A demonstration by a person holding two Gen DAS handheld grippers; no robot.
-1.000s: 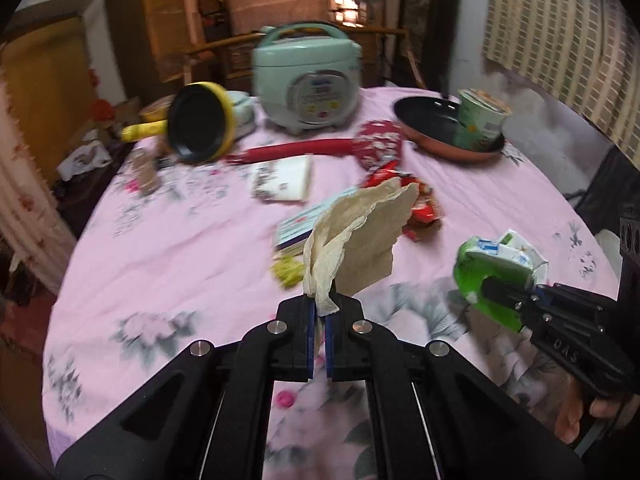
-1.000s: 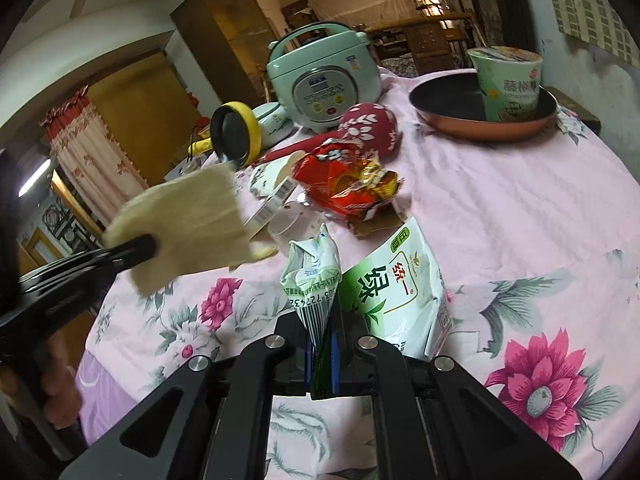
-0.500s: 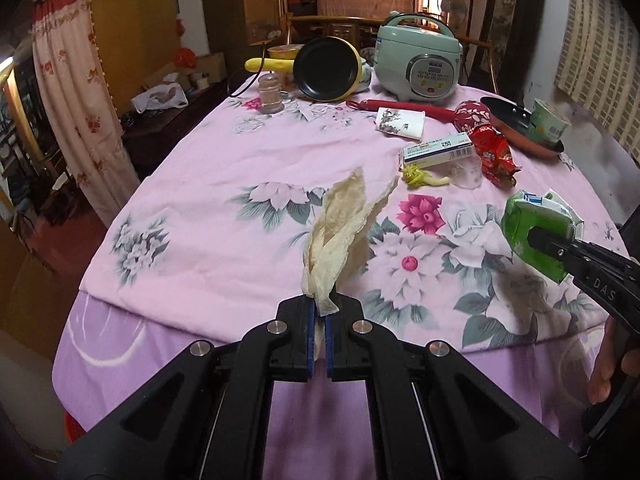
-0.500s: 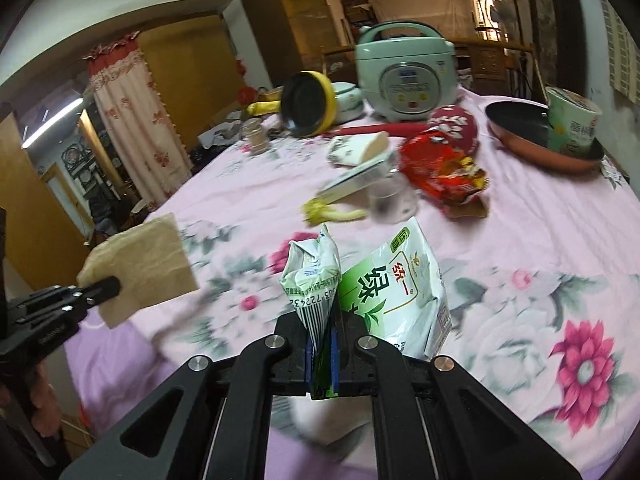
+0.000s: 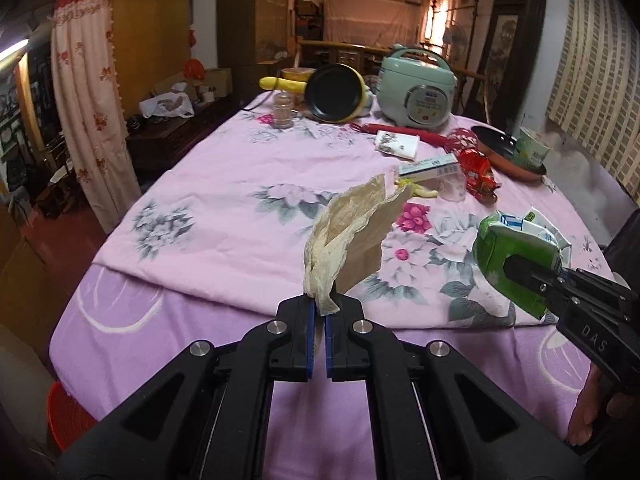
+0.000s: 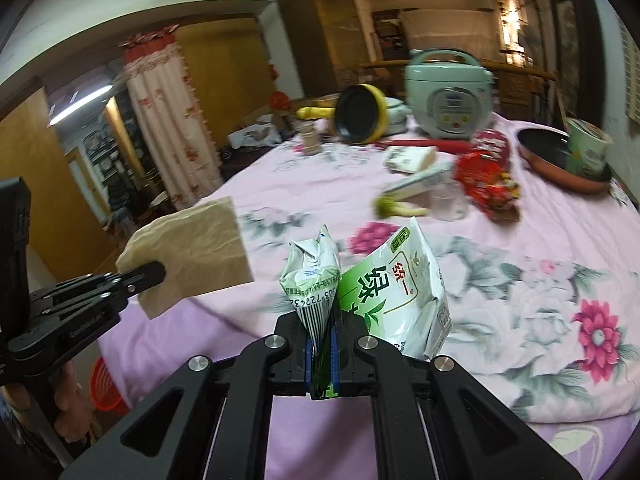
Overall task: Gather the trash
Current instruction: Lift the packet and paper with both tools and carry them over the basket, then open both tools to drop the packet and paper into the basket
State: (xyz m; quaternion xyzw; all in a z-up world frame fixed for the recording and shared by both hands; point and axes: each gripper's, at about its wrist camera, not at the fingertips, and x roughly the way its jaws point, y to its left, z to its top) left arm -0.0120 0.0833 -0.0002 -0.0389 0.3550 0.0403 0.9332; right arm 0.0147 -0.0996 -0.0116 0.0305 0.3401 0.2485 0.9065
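Trash in transit: left gripper (image 5: 319,312) clamps brown paper (image 5: 352,236), right gripper (image 6: 322,344) clamps green carton (image 6: 384,300), past table's (image 5: 208,216) near edge; next, likely red bin (image 5: 68,412)

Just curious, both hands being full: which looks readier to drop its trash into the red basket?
Probably left: the left gripper, shut on the brown paper, hangs nearer the red basket than the right gripper.

matt paper bag (image 5: 352,236), glossy drink carton (image 6: 394,300)

Home dining room: rice cooker (image 5: 416,94), tablecloth (image 5: 224,208)
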